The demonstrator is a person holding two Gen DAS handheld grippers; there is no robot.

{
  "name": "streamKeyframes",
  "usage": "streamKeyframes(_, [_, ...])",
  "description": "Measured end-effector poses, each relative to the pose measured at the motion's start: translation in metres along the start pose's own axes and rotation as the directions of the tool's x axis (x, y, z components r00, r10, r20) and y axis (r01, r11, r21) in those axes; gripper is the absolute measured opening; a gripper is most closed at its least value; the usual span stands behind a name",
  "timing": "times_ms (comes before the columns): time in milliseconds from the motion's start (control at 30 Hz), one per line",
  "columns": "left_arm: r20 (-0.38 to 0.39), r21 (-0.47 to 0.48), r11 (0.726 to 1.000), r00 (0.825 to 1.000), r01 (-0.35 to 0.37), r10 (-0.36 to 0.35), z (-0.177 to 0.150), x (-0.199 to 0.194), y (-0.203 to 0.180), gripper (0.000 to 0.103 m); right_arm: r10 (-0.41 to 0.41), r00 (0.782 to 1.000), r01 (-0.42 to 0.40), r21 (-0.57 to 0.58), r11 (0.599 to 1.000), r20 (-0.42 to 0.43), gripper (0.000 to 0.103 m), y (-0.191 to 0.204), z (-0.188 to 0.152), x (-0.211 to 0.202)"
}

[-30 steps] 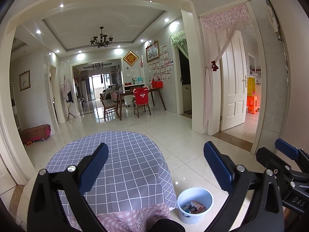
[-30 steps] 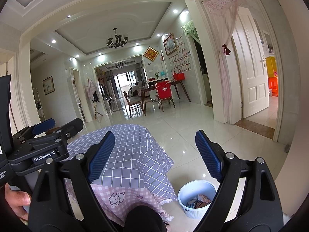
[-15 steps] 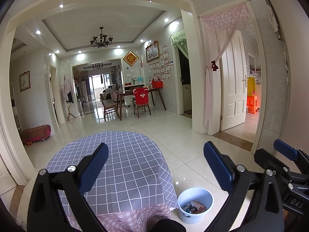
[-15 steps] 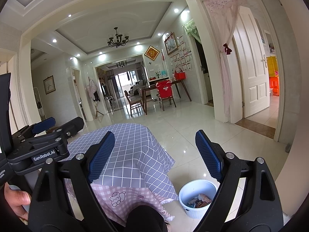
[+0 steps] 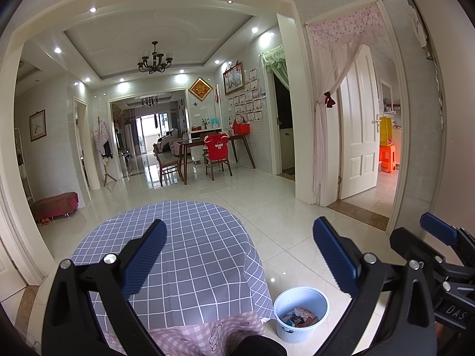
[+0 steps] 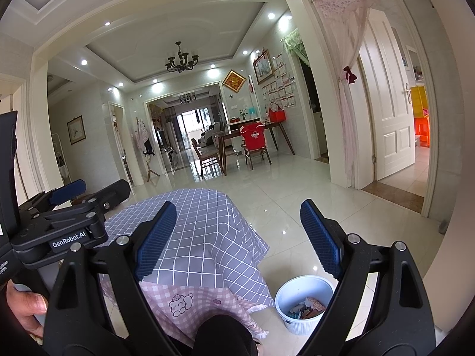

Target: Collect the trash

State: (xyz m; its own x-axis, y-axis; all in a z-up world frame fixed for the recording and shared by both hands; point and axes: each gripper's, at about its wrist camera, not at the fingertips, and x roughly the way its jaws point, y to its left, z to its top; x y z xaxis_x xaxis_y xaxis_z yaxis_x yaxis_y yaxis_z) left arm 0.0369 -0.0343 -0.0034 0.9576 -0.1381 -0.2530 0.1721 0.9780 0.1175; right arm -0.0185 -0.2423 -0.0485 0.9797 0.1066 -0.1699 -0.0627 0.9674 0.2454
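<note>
In the left wrist view, the left gripper [image 5: 239, 255] is held wide open and empty, at lower centre; the small white plastic bin of paper trash [image 5: 301, 313] is seen at lower right, on the floor beside the grey checked tablecloth [image 5: 196, 255]. In the right wrist view, the right gripper [image 6: 236, 238] is likewise spread wide and empty, with the bin [image 6: 302, 302] at lower right.

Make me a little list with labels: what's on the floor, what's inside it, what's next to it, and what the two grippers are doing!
On the floor: white bin
Inside it: crumpled wrappers
Beside it: table with grey checked tablecloth, top bare
Left gripper: open, holding nothing
Right gripper: open, holding nothing
</note>
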Motion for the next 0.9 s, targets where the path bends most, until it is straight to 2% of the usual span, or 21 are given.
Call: streamKeyframes(900, [-0.020,0.008,1.000,1.000,-0.008,0.008,-0.014,0.014,0.010,0.097,0.003,1.000,-0.003,0.001,1.000,-0.016,0.084,0.009,-0.005,0.007])
